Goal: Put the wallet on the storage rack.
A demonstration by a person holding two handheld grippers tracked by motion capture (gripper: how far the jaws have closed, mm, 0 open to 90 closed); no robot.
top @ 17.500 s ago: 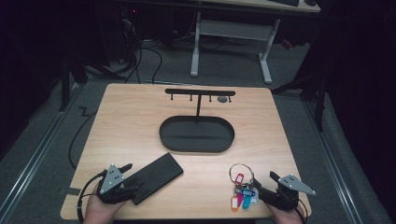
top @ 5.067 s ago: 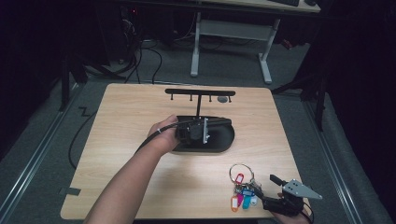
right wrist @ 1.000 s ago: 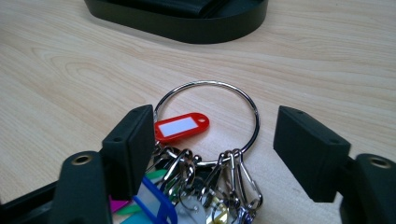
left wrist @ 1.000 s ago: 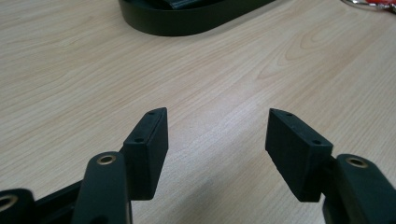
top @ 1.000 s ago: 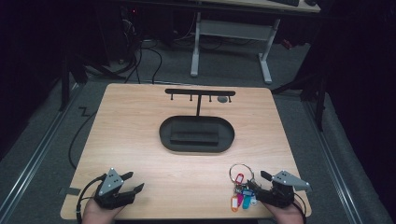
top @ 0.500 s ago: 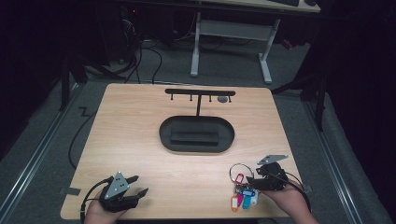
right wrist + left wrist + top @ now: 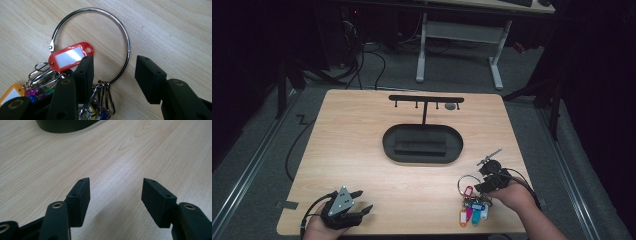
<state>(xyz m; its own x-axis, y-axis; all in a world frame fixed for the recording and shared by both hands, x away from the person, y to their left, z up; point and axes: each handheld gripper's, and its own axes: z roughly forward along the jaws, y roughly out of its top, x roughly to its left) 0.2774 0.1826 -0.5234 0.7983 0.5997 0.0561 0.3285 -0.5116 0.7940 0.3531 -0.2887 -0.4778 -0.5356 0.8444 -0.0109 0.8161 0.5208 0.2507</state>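
Observation:
A large metal key ring (image 7: 92,42) with several coloured tags lies on the wooden table at the front right (image 7: 467,182). A red tag (image 7: 70,56) with a white label rests inside the ring. My right gripper (image 7: 113,67) stands open just above the ring, its jaws either side of the ring's near right arc. From above, the right gripper (image 7: 484,180) tips down at the ring's right side. My left gripper (image 7: 115,192) is open over bare wood at the front left (image 7: 357,207). A black oval tray (image 7: 422,142) holds a flat black object (image 7: 419,146).
A black T-shaped hook stand (image 7: 426,100) rises behind the tray at the table's back middle. The tray's edge (image 7: 65,125) shows at the top of the left gripper view. Cables and desk legs lie on the floor beyond the table.
The right gripper has moved left and tipped down over the key ring. The left gripper has stayed at the front left edge, still open.

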